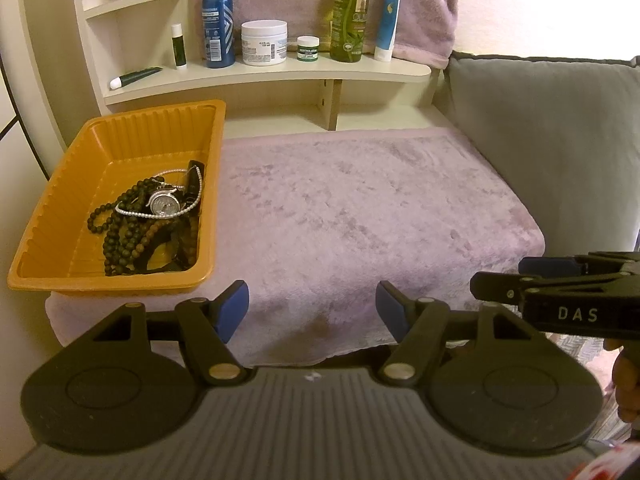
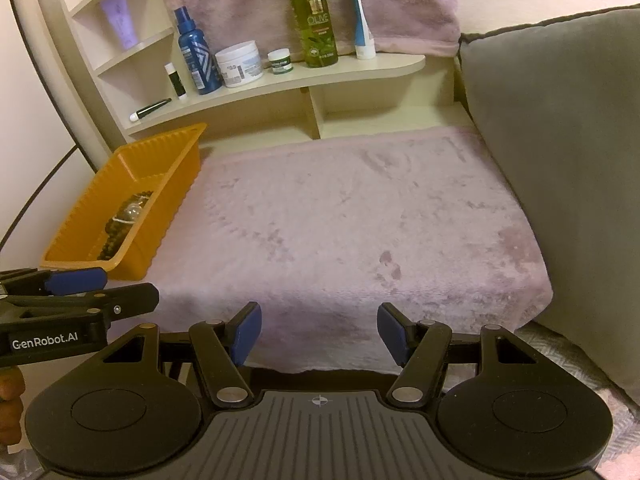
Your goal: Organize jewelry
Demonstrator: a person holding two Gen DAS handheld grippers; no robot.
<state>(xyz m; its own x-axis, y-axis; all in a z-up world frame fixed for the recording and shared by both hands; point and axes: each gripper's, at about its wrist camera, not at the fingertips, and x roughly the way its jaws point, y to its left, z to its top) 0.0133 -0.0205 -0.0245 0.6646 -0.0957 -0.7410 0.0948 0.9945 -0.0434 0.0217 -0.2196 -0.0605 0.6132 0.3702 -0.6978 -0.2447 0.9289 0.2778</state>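
Observation:
An orange ribbed tray [image 1: 60,208] [image 2: 168,184] sits at the left edge of the pink towel. Inside it lies a heap of jewelry [image 1: 152,220] [image 2: 122,224]: dark and brown bead strings, a white pearl strand and a silver watch [image 1: 163,202]. My left gripper [image 1: 312,312] hovers open over the towel's near edge, just right of the tray, with nothing between its blue pads. My right gripper [image 2: 319,334] is open and empty too, over the towel's front edge. Each gripper shows side-on in the other's view, the right one [image 1: 536,276] and the left one [image 2: 80,288].
The pink towel [image 1: 360,220] [image 2: 340,220] covers the low table. A cream shelf [image 1: 280,72] behind carries bottles, jars and tubes. A grey cushion [image 1: 552,140] [image 2: 560,160] borders the right side. A hand [image 2: 10,404] holds the left gripper's handle.

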